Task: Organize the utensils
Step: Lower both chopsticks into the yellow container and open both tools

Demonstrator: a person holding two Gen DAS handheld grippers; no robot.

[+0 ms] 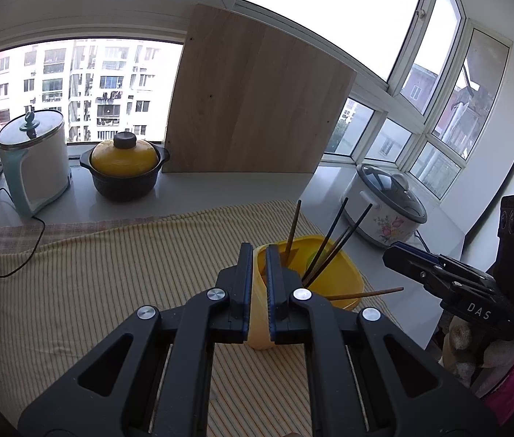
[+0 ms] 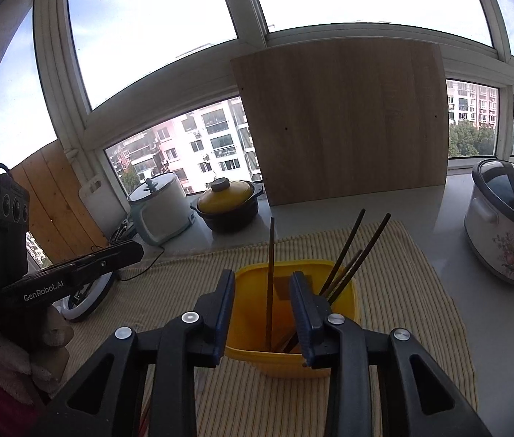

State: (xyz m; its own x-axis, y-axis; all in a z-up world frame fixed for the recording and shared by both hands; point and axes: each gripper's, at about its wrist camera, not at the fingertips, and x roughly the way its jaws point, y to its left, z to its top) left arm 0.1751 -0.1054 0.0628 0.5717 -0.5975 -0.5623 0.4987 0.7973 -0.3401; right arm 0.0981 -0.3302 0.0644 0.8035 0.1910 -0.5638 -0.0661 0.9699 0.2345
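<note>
Sunlit windows backed our striped cloth (image 2: 420,291), where the yellow holder (image 2: 348,291) sat at six o'clock from the leaning wooden board (image 2: 340,116). Our left gripper (image 1: 258,255) pinched its rim; our right gripper (image 2: 262,284) stood parted around one upright chopstick (image 2: 271,255). We judged steadying the holder wise while withdrawing straight, avoiding the leaning chopsticks (image 2: 351,251).

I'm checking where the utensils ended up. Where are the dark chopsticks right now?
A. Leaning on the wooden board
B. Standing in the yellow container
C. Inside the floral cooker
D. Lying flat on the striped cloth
B: the chopsticks stand tilted inside the yellow container, their tips poking above its rim.
</note>
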